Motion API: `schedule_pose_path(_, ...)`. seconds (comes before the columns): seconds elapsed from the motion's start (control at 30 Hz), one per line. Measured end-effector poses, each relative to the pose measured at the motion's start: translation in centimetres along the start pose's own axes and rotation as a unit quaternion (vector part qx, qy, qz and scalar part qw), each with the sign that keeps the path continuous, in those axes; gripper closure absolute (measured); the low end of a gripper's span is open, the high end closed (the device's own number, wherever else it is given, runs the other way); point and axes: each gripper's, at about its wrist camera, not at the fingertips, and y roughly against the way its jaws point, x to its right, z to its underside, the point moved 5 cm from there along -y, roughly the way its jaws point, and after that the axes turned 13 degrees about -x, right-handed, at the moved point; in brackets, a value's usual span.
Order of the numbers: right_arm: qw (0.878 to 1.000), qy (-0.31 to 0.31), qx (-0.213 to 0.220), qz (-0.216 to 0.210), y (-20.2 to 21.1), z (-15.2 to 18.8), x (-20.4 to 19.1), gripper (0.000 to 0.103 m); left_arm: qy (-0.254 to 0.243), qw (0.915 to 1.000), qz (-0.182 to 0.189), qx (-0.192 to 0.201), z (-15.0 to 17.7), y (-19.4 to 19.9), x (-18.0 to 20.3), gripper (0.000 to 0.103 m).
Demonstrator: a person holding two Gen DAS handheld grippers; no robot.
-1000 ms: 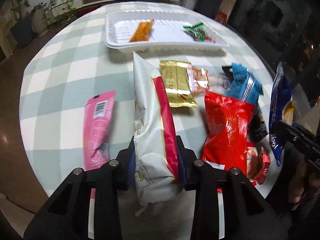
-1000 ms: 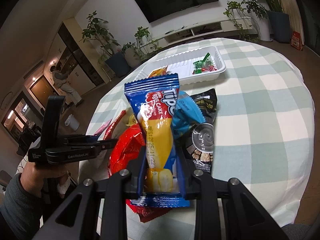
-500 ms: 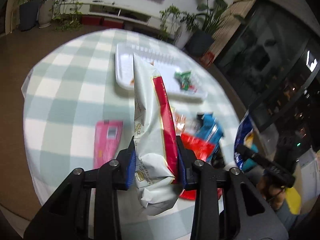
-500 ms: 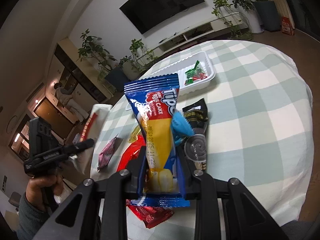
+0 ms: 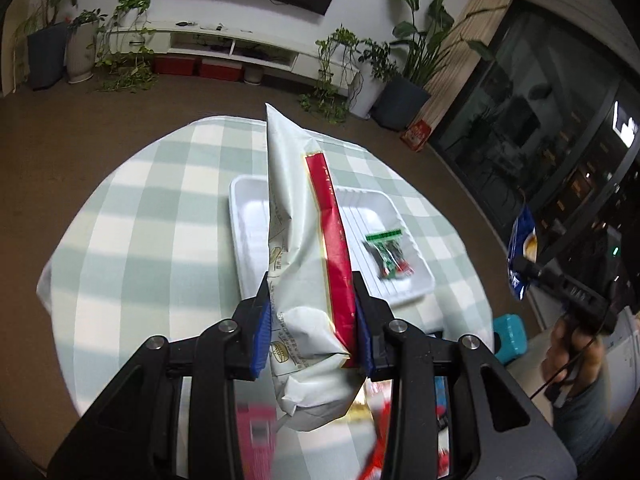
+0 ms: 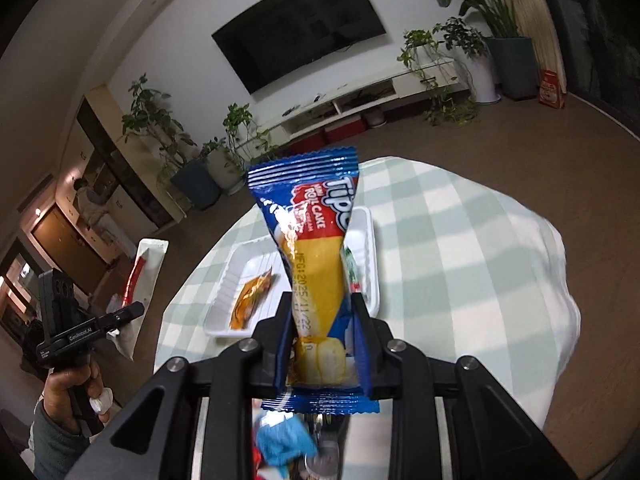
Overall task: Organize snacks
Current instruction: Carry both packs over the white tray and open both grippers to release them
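My left gripper [image 5: 312, 320] is shut on a tall white-and-red snack bag [image 5: 296, 220], held in the air above the near edge of the white tray [image 5: 248, 208]. In the tray lie a green candy packet [image 5: 388, 254] and an orange packet [image 6: 252, 294]. My right gripper [image 6: 320, 320] is shut on a blue-and-yellow roll cake packet [image 6: 316, 248], also held above the tray [image 6: 236, 276]. Each view shows the other gripper off to the side in a hand, the left gripper [image 6: 132, 310] with its white bag [image 6: 146, 268] and the right gripper [image 5: 524, 268] with its blue packet [image 5: 522, 240].
The round table has a green-and-white checked cloth [image 5: 160, 200]. Blurred loose snacks lie below the grippers, among them a pink packet [image 5: 256, 432] and a light-blue one [image 6: 284, 444]. A teal stool [image 5: 510, 336] stands beside the table. Potted plants and a TV unit line the far wall.
Both grippers have risen and moved forward from the snack pile toward the tray, each still holding its packet. The loose snacks have slid to the bottom of both views.
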Motion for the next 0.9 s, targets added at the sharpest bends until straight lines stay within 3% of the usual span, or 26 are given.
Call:
schedule_pose_path(0.17, 0.997, 0.027, -0.072, 0.012, -6.4, -4.4, -2.3, 0.074, -0.013, 0.9984, -0.035, -0.041, -4.1, -5.0, 0.2, 0.071)
schedule_pose_path(0.43, 0.986, 0.049, -0.152, 0.058, -16.3, -5.1, -3.8, 0.074, -0.035, 0.9909, -0.067, -0.111, -6.5, -12.9, 0.3, 0.071)
schedule_pose_path(0.63, 0.979, 0.055, -0.180, 0.076, -19.2, -4.6, -3.8, 0.074, -0.033, 0.9880, -0.077, -0.130, -5.6, -17.1, -0.7, 0.069)
schedule_pose_path(0.9, 0.975, 0.052, -0.197, 0.093, -21.8, -4.2, -3.1, 0.074, -0.034, 0.9873, -0.087, -0.129, -5.3, -17.7, -0.9, 0.066)
